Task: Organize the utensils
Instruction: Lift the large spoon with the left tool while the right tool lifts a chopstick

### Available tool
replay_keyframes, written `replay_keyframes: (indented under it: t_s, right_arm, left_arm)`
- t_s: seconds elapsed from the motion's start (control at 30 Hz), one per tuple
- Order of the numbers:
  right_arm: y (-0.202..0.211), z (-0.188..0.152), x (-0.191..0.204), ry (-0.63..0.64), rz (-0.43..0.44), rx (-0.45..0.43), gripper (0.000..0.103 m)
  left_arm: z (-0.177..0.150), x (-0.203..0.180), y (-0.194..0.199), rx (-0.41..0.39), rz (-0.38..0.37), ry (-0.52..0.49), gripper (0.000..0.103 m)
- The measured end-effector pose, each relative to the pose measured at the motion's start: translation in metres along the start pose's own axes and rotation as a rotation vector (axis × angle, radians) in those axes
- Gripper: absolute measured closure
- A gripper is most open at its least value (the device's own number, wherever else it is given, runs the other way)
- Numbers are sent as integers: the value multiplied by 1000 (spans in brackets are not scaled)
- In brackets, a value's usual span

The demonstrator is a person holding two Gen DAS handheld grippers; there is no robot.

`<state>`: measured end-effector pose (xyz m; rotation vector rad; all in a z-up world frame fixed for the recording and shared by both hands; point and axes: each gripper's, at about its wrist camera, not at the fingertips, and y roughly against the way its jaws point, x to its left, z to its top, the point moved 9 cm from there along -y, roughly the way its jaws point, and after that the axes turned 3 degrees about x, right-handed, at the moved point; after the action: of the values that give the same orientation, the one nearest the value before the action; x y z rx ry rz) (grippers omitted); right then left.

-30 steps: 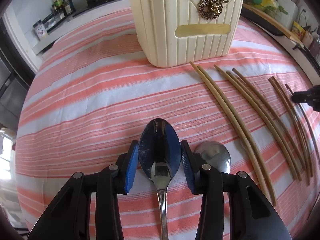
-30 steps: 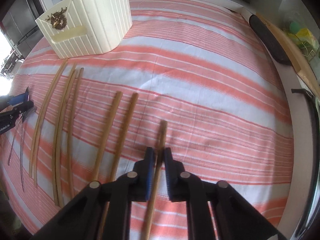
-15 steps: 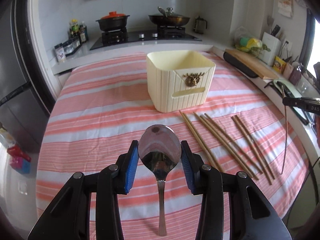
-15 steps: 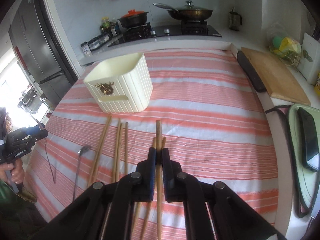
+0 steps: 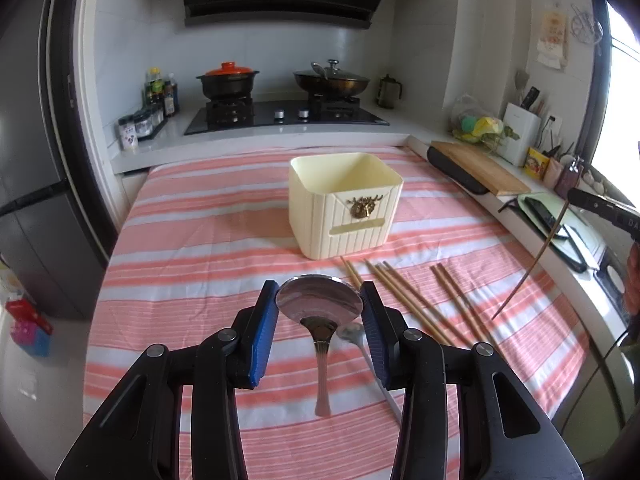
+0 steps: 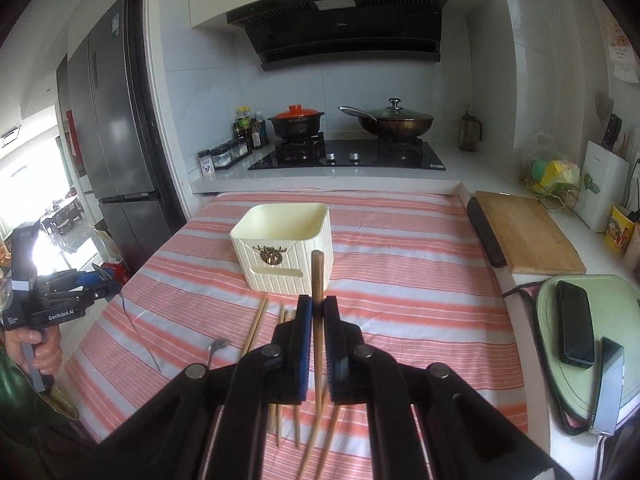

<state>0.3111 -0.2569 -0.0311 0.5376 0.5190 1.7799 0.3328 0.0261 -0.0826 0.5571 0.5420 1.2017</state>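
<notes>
1. The left gripper point(image 5: 320, 308) pinches a steel spoon point(image 5: 319, 304) by its bowl, above the striped cloth point(image 5: 200, 240), handle hanging down and nearward.
2. The right gripper point(image 6: 316, 316) is pressed together on a chopstick point(image 6: 317, 276), its long axis running near to far, tip towards the cream holder point(image 6: 286, 254).

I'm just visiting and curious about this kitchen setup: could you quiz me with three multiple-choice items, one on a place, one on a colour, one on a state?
1. Where is the cream box?
A on the striped cloth
B on the stove
C on the cutting board

2. What colour is the lid on the left pot?
A blue
B orange-red
C white

3. What does the right gripper hold?
A nothing
B a spoon
C a chopstick

Answers: 1 A, it stands on the pink-striped cloth; 2 B, clearly orange-red; 3 C, the chopstick is clamped between its pads.
</notes>
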Motion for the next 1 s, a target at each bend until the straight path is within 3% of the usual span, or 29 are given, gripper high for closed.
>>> replay_keyframes:
  t_s: [0.2,0.47,0.63,0.77,1.0]
  right_arm:
    - [-5,29,6,-3,26,-26,97]
    - [-16,129,23,13,64,-157,97]
    - [-50,186,33,21,77,-231,97]
    - [-101,202,35,23,79,-217,97]
    - [-216,167,25,-21,101,40,97]
  left_arm:
    - [40,3,14,-23,-34,7,61]
    - [166,5,37,-175,-72,36,61]
    - [231,3,12,-242,-43,30,61]
    - [253,5,-46,-188,-55,53,61]
    - [222,14,-162,18,-37,77,61]
